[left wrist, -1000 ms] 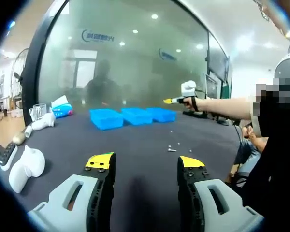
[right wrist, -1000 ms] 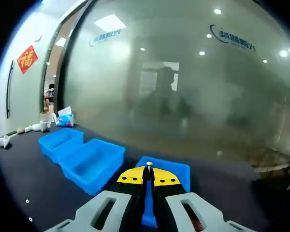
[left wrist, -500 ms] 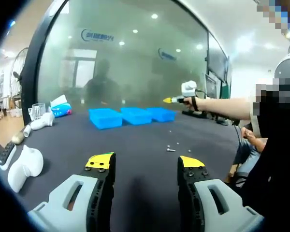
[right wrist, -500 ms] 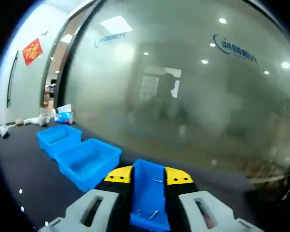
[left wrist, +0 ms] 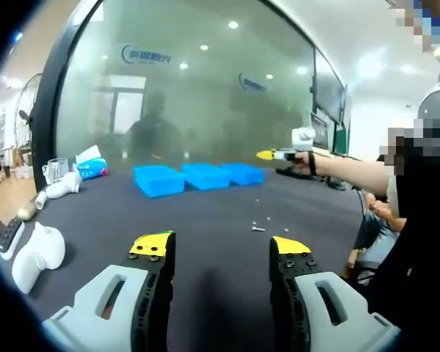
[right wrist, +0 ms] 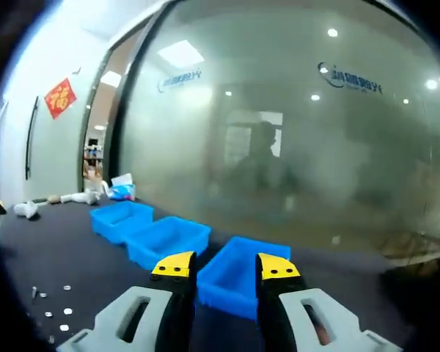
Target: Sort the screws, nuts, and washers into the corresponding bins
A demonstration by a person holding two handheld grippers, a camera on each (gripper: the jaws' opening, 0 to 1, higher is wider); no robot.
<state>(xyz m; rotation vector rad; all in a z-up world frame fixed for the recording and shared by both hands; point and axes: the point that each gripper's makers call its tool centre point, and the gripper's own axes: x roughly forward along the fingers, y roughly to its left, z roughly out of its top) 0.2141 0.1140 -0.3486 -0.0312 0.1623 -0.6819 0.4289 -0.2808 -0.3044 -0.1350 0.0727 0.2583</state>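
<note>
- Right gripper view: the right tongs stand spread with nothing between the jaws, hanging over the near edge of the nearest bin in a row of three blue bins; the middle bin and far bin lie beyond.
- Small loose fasteners, too small to tell apart, lie on the dark surface to the lower left, well apart from the bins.
- Left gripper view: the left tongs are also spread and empty, low over the surface, far from the bins.
- A few loose pieces lie between these tongs and the bins.
- Judgement: sorting is unfinished; scattered parts are left to pick up and bin.
</note>
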